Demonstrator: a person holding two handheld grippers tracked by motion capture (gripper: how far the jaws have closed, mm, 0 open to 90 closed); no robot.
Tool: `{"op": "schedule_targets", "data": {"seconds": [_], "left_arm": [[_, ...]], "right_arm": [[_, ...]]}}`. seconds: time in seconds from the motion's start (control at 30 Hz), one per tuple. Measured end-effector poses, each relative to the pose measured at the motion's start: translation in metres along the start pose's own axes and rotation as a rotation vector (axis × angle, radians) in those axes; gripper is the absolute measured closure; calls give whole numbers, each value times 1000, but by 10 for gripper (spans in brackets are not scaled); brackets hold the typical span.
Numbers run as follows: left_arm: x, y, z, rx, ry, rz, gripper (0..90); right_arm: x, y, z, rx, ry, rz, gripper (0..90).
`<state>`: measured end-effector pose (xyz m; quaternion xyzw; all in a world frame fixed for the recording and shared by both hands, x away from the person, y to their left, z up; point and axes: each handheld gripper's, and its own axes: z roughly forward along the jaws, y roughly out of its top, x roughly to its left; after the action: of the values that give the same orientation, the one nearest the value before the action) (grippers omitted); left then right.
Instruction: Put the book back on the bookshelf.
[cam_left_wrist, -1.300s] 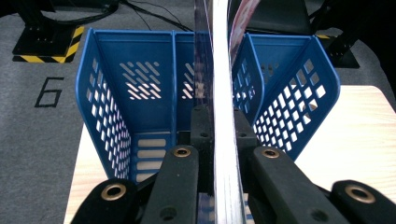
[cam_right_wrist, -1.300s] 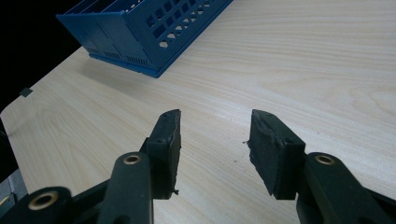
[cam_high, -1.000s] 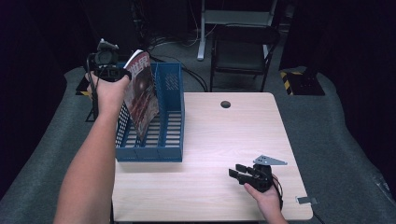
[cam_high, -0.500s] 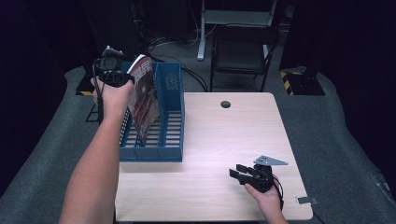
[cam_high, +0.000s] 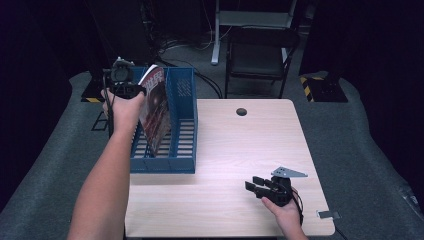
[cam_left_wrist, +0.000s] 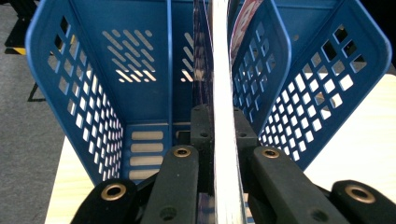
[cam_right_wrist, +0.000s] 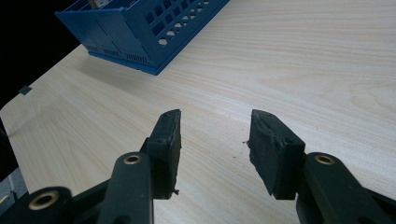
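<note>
The left hand-held gripper (cam_left_wrist: 219, 140), raised at the far left of the tabletop (cam_high: 240, 150), has its black jaws pinched flat on the top edge of a magazine (cam_high: 152, 112). In the left gripper view the magazine's pale page edge runs straight up between the jaws, clamped from both sides. The magazine hangs below that grip, tilted, its lower part down inside a blue slotted file holder (cam_high: 182, 125) that stands on the tabletop's left side. It sits between the holder's upright dividers; whether its bottom edge touches the floor of the holder cannot be told.

Judging by its thin, glossy look, the magazine is probably light, floppy and a little slippery. Held by one edge it would likely sag or swing, so a firm pinch near the spine or at the middle of the top edge seems the safest hold.

The right hand-held gripper (cam_right_wrist: 215, 140) rests low at the near right of the tabletop, jaws spread apart with nothing between them.
</note>
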<state>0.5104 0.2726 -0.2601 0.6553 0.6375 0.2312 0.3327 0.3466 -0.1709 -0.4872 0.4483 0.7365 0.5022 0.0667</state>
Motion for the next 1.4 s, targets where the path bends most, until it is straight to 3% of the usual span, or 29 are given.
{"op": "schedule_targets", "data": {"seconds": [0.6, 1.03, 1.4], "left_arm": [[1, -13, 12, 16, -4, -8, 842], [0, -23, 18, 17, -4, 17, 842], [3, -30, 12, 70, -22, 39, 832]], "right_arm": [[1, 0, 1, 4, 0, 7, 534], [1, 0, 1, 6, 3, 4, 534], [2, -1, 3, 11, 2, -5, 532]]}}
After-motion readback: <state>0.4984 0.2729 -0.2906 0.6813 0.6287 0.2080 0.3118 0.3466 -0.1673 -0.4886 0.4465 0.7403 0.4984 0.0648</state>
